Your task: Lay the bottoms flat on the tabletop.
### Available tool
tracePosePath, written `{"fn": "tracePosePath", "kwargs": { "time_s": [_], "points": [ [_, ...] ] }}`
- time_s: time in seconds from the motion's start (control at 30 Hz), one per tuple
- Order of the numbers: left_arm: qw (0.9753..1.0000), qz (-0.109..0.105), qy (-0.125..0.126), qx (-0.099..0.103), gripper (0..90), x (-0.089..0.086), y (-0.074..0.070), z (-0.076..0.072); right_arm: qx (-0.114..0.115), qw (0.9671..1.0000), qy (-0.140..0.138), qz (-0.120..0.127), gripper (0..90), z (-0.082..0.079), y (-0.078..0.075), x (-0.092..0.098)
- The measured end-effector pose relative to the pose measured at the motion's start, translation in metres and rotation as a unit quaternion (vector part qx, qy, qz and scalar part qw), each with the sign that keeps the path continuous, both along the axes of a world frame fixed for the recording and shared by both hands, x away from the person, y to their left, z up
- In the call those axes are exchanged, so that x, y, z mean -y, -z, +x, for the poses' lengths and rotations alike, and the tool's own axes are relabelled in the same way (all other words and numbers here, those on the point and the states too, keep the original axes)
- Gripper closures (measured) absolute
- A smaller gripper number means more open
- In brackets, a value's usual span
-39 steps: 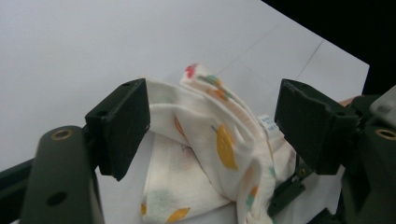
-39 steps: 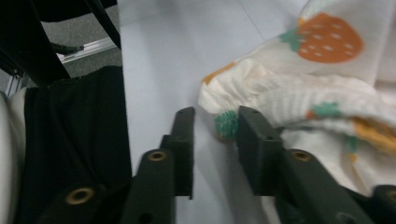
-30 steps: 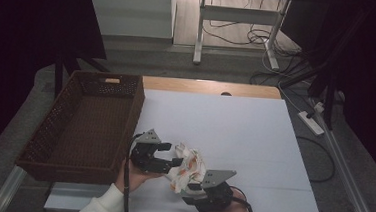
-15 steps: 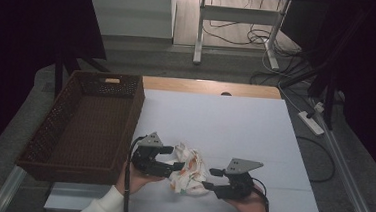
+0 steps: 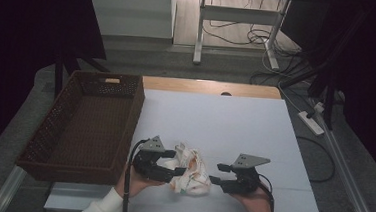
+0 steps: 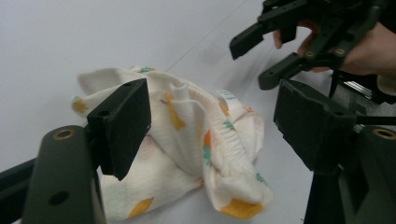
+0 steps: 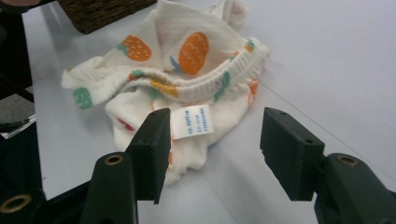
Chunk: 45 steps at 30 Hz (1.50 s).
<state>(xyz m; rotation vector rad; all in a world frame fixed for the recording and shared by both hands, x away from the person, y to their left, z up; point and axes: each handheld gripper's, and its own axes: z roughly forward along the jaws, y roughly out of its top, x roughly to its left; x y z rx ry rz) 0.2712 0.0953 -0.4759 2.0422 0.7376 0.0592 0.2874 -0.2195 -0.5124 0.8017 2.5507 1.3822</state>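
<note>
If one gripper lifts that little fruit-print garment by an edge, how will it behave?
The fruit-print garment lies crumpled in soft folds, so it will probably hang limp and unfold rather than hold shape. It looks like thin knit cloth, so likely light. The ribbed waistband seems thicker, probably giving the fingers a surer hold.

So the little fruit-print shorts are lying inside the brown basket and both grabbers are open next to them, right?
Not quite. The shorts lie on the white table, not in the basket, which stands to their left in the high view. The rest holds: the left gripper and right gripper are both open beside them, fingers apart.
</note>
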Motion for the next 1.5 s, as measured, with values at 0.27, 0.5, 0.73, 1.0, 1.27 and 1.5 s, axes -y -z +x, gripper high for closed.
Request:
{"fn": "tracePosePath", "kwargs": {
  "time_s": [0.27,0.5,0.73,1.0,1.27,1.5],
  "points": [
    [0.9992,0.007,0.040,-0.004,26.6,0.006,0.002,-0.006,-0.005,0.9999,0.016,0.001,41.6,0.005,0.002,0.006],
    [0.9980,0.023,0.058,-0.006,26.8,0.012,0.005,-0.012,-0.005,0.9997,0.022,0.000,40.8,0.006,0.003,0.008],
    [0.9966,0.043,0.070,-0.008,27.4,0.016,0.012,-0.016,-0.006,0.9996,0.027,0.000,40.2,0.008,0.003,0.010],
    [0.9937,0.068,0.089,-0.003,28.2,0.018,0.018,-0.023,-0.007,0.9995,0.029,0.000,39.6,0.009,0.004,0.011],
    [0.9910,0.087,0.102,0.000,28.7,0.022,0.021,-0.029,-0.008,0.9995,0.032,0.001,39.4,0.009,0.004,0.012],
    [0.9878,0.126,0.092,-0.009,24.9,0.027,0.035,-0.023,-0.008,0.9995,0.031,0.001,39.3,0.009,0.004,0.011]
  ]
}}
